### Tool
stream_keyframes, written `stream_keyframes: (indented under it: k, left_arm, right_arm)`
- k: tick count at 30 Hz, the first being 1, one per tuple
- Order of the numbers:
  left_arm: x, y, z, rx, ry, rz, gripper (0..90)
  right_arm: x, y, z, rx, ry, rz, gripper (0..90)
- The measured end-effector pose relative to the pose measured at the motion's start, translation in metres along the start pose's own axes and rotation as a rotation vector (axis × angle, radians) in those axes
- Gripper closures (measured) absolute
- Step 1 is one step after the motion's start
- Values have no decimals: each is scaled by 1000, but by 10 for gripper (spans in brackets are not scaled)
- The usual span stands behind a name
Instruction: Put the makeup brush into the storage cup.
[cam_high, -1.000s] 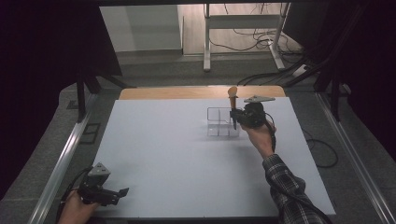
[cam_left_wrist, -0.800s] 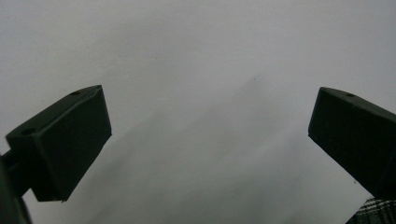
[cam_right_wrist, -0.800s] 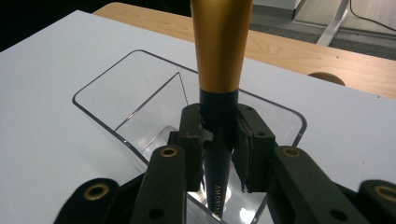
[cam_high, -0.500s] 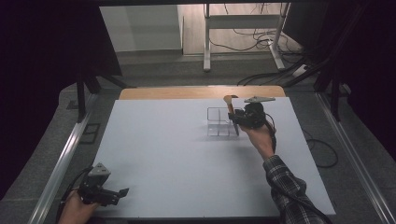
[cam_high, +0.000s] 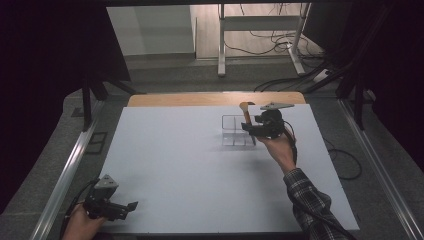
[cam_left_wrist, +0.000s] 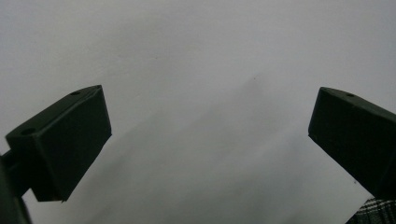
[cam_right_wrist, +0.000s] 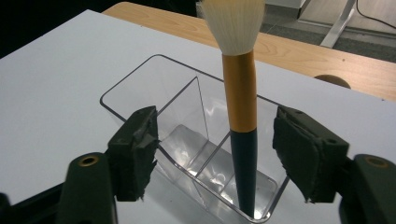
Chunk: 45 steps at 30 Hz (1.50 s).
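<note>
Fingers spread on both my grippers, nothing pinched.
Right gripper (cam_right_wrist: 215, 154) straddles makeup brush (cam_right_wrist: 240, 116) standing in clear organizer (cam_right_wrist: 154, 79); left gripper (cam_high: 131, 206) over bare table (cam_high: 175, 165).

A white surface (cam_high: 190, 165) covers most of a wooden tabletop (cam_high: 200, 99), whose far edge shows bare. Beyond, on the floor, stand a white metal frame (cam_high: 260, 22) and loose black cables (cam_high: 272, 40).

A makeup brush (cam_right_wrist: 241, 102) with pale bristles, a gold ferrule and a dark handle stands nearly upright, bristles up, in the three o'clock end compartment of a clear divided plastic organizer (cam_right_wrist: 187, 135) on the white table's two o'clock area.
</note>
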<state>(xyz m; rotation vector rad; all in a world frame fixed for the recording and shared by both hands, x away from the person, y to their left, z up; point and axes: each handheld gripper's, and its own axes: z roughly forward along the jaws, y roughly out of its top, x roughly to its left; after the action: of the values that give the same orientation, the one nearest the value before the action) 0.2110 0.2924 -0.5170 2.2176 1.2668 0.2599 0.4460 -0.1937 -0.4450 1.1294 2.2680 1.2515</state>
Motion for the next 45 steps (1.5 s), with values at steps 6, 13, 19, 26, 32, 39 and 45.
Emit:
stream_keyframes:
  k: [6,13,19,26,32,39,45]
  left_arm:
    - [0,0,0,0,0,2,0]
    - [0,0,-1,-2,0,1,0]
    - [1,-1,-2,-3,-1,-2,0]
    - [0,-1,-2,-3,2,0,0]
    - [0,-1,-2,-5,3,-1,0]
    - [0,-1,-2,-6,1,0,0]
    - [0,-1,-2,-8,0,1,0]
  right_arm:
    - [1,0,-3,10,1,1,213]
    - [6,-1,-1,55,3,-32,99]
    - [8,-1,-4,55,17,-30,56]
    - [8,-2,-9,67,30,-21,32]
    - [11,-4,-13,81,35,-42,18]
    - [14,-7,-16,83,45,-45,15]
    - [15,-11,-19,93,57,-46,3]
